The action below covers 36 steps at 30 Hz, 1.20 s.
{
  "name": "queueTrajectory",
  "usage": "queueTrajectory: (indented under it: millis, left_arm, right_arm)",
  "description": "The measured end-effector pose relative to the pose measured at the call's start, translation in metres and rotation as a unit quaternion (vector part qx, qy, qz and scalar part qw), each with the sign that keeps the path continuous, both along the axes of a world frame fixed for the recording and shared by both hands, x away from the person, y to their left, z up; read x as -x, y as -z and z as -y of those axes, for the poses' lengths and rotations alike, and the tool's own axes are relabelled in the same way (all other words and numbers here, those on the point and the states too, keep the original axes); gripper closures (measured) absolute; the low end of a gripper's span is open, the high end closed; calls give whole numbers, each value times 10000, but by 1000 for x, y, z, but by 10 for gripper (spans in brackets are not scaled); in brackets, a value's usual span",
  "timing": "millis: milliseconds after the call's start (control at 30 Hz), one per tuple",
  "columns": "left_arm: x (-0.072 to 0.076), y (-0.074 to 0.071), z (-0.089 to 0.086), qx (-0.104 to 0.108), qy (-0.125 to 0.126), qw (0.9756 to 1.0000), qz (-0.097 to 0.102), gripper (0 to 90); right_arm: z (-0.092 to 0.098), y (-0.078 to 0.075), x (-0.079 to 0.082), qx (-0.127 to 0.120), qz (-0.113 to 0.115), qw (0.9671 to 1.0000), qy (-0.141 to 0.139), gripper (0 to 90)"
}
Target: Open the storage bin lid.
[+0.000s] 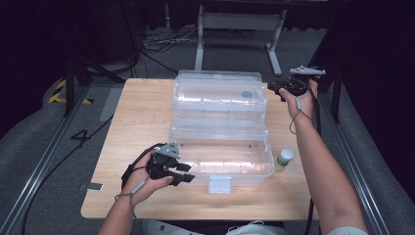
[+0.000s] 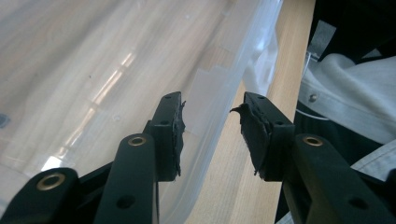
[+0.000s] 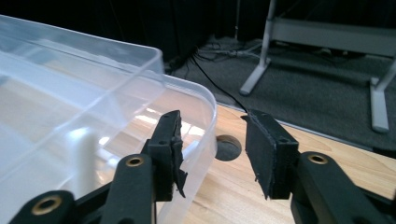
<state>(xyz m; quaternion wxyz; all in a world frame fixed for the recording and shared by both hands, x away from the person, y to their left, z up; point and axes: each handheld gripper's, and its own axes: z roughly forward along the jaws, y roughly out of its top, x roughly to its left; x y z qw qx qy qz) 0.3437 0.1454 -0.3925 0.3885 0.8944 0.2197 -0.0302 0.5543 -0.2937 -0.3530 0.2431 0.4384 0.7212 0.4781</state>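
Pale wooden worktop (image 1: pixel 142 112) carries everything here, and its near edge runs just under the person's sleeves. Largest on it is a clear plastic storage box (image 1: pixel 222 159) with its hinged clear lid (image 1: pixel 220 93) thrown back toward the far edge, so the two shells lie open side by side across the middle. A white latch tab (image 1: pixel 219 184) hangs at the box's near wall. Just beside the box's right end, near the right edge, stands a small white bottle with a green label (image 1: pixel 285 157).

At the near left corner of the box, the left gripper (image 1: pixel 182 174) sits with its jaws parted, the box's near wall (image 2: pixel 219 116) running between them without being pressed. At the lid's far right corner, the right gripper (image 1: pixel 275 89) is likewise spread wide with nothing clamped; the lid's rounded rim (image 3: pixel 205 126) lies just beside its left pad.

Risks, as I judge them: with neither gripper pinching, the light box could skid toward the near edge if a jaw nudges it. The frayed pads (image 2: pixel 177 135) may slip on smooth plastic if the lid is lifted by its rim, letting it drop back. A sweep of the right forearm could tip the small bottle off the right edge.
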Motion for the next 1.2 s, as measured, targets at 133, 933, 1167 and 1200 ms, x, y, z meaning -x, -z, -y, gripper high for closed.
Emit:
queueTrajectory:
  millis: [133, 933, 1167, 1200]
  left_arm:
    - [-1, -7, -10, 71, -172, 9998, 112, 555]
    - [-5, -17, -47, 115, -864, 9960, 188, 505]
    - [-7, -21, -57, 93, -1036, 9943, 227, 497]
    - [-8, -20, -58, 88, -1062, 9940, 237, 495]
  right_arm:
    - [1, -4, 20, 145, 135, 9995, -226, 535]
    - [11, -25, 101, 133, 363, 9948, -938, 484]
    - [25, -28, 113, 125, 323, 9954, -888, 485]
    - [27, -28, 115, 113, 369, 9958, -834, 485]
